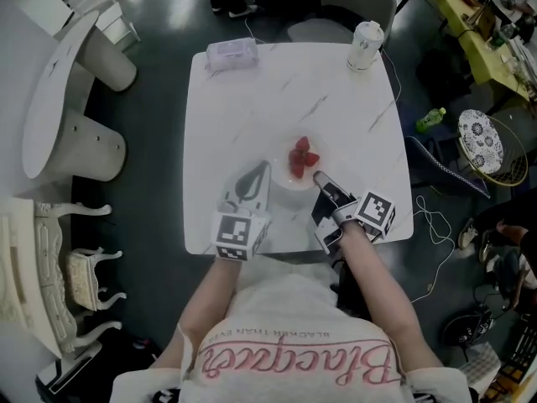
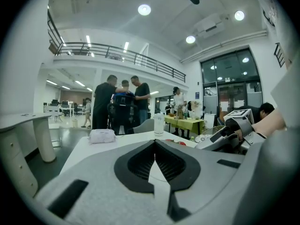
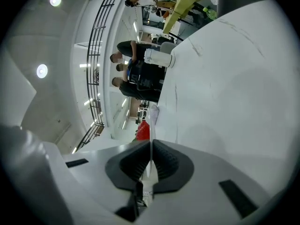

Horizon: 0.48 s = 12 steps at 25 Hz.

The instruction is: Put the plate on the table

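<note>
Since both of my tools sit at the near edge of the table [image 1: 252, 99], I report them first.

Right gripper [image 1: 320, 178]: rolled onto its side, jaws closed on the near right rim of the plate [image 1: 288, 185]. Its own view shows that rim as a thin white edge pinched between the pads [image 3: 171, 163], one jaw above it and one below.

Left gripper [image 1: 261, 173]: jaws brought together with nothing between them. Its tip is just beside the plate's left rim; contact with the rim cannot be confirmed.

Plate position: over the near half of the table, directly ahead of the right gripper and to the right of the left one, lying flat and parallel to the top. No view lets me tell whether its base already bears on the marble. Strawberries [image 1: 303, 158] sit on it past the gripped rim, so the load lies beyond my hold.

Judgement: the right gripper alone carries the move, which calls for a level descent and then release. A forward tilt is the risk, as the fruit could roll.

Further off: a tissue pack [image 1: 232, 53] at the far left corner and a cup [image 1: 366, 45] at the far right, both well apart from the plate.
</note>
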Motion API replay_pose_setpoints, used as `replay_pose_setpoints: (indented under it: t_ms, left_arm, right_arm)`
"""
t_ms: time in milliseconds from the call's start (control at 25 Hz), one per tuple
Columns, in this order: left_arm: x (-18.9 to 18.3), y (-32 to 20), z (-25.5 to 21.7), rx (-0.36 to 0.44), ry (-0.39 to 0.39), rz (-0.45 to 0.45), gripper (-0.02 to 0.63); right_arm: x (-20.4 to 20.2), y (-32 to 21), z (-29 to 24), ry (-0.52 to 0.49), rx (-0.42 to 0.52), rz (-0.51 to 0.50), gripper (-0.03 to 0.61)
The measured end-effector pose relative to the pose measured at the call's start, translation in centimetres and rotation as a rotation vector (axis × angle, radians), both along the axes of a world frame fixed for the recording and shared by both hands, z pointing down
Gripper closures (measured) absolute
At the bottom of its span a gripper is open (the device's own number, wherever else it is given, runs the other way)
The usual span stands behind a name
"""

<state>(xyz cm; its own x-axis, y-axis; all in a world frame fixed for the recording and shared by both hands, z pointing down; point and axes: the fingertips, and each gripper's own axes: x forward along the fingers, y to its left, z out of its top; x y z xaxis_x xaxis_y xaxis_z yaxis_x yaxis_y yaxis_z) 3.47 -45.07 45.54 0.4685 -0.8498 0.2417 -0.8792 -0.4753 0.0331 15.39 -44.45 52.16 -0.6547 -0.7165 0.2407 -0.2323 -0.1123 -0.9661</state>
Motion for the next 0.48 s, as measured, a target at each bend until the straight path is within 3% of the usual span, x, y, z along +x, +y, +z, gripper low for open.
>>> replay_pose_setpoints:
  t_ms: [480]
  left_arm:
    - [-0.4, -5.0, 5.3, -0.104, -0.021, 0.034, 0.609]
  right_arm:
    - [-1.5, -4.0, 6.6, 0.112, -0.078, -0.066, 0.566]
